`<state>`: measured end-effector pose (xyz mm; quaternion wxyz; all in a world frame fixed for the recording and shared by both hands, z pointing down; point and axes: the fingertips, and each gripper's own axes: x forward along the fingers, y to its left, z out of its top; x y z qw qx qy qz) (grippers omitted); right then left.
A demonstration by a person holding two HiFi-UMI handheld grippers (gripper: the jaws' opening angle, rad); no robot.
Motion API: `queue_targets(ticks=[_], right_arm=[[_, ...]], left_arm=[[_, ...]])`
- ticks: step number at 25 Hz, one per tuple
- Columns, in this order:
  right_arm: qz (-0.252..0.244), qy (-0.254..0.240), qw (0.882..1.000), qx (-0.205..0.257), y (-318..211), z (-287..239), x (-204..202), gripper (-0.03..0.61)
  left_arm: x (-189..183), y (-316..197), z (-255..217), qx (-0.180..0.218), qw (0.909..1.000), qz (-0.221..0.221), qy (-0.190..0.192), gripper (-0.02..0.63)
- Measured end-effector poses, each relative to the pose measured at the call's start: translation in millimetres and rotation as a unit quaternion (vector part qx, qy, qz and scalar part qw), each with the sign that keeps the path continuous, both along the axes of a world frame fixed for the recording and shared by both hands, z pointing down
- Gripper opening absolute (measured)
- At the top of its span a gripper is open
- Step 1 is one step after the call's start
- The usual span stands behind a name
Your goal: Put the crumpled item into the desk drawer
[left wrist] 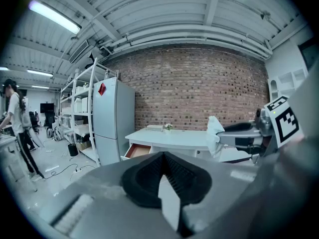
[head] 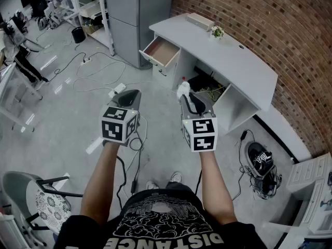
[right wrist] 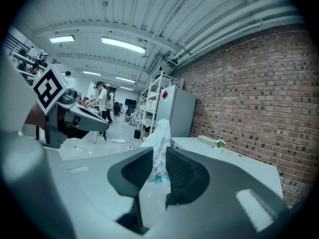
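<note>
My right gripper (head: 188, 98) is shut on a white crumpled item (head: 182, 90). In the right gripper view the item (right wrist: 160, 142) sticks up between the dark pads. My left gripper (head: 129, 97) hangs beside it, shut with nothing between its jaws, which meet at the tip (left wrist: 163, 157). Ahead stands a grey desk (head: 233, 61), its top-left drawer (head: 161, 52) pulled open, brown and bare inside. Both grippers are held in the air, well short of the desk. From the left gripper view, the drawer (left wrist: 138, 150) lies ahead and the right gripper (left wrist: 238, 135) is at the right.
A tall grey cabinet (head: 137, 14) stands left of the desk. A small plant (head: 217, 32) and a flat box (head: 199, 21) sit on the desktop. Cables (head: 88, 69) trail over the floor. A chair (head: 36, 198) is at lower left, and a person (head: 21, 51) stands far left.
</note>
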<state>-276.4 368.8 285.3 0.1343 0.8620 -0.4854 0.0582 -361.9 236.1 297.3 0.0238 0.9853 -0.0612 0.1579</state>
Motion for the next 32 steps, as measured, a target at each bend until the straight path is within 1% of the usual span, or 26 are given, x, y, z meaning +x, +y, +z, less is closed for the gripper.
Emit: queue_targets(ticks=[7,15,21,32], right_arm=[[-0.002,-0.002,1.000,0.003,2,2,5,0.080],[-0.004,-0.008,1.000,0.011,-3,7,35,0.081],[-0.011,-0.013,1.000,0.013,-10,11,76,0.081],[-0.027,-0.020,0.999,0.007,-30,15,166,0.081]], left_arm=[[7,5,0,0.002,1.0000,0.004,0.000,0.000],[36,2,2,0.010,0.9999,0.001,-0.004,0.000],[78,-3,3,0.016,0.9998,-0.003,-0.009,0.000],[164,-20,8,0.008,0.9996,-0.020,-0.017,0.000]])
